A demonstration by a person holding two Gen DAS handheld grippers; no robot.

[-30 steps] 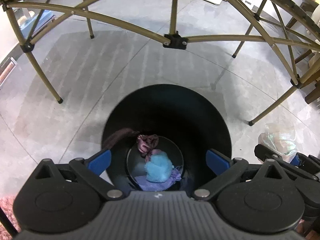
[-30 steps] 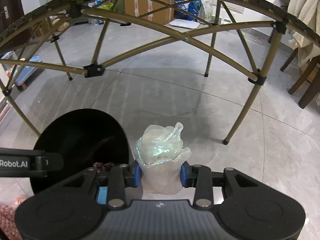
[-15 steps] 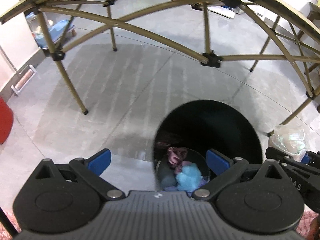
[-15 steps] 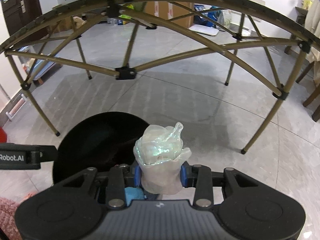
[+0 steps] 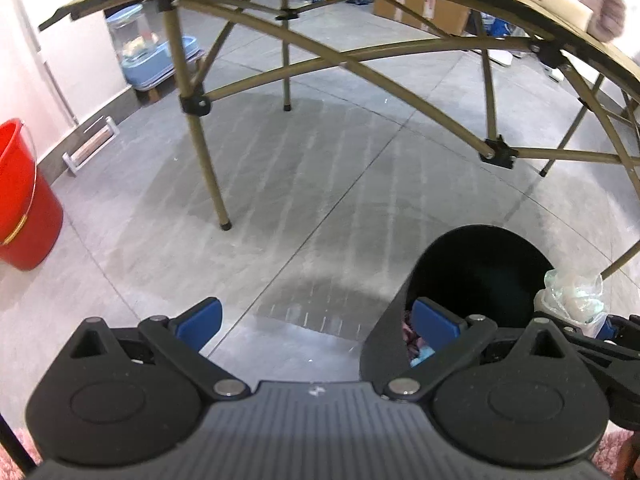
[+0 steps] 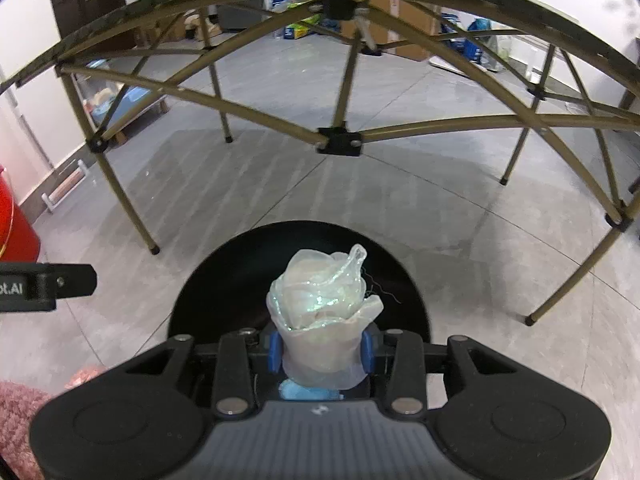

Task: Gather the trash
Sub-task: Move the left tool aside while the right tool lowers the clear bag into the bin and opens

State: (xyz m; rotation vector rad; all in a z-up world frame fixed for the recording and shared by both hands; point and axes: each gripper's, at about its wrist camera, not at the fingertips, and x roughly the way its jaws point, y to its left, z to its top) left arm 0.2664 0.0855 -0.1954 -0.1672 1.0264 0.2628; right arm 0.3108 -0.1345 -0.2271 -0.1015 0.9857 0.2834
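I am at the drop-off step: my right gripper [image 6: 319,350] is clamped on a crumpled clear plastic wad [image 6: 324,320], which sticks up between the blue pads right over the mouth of the black bin [image 6: 400,280]. Next, I judge, those jaws must part so the wad falls in. My left gripper [image 5: 316,318] hangs wide apart and empty, off to the bin's left.
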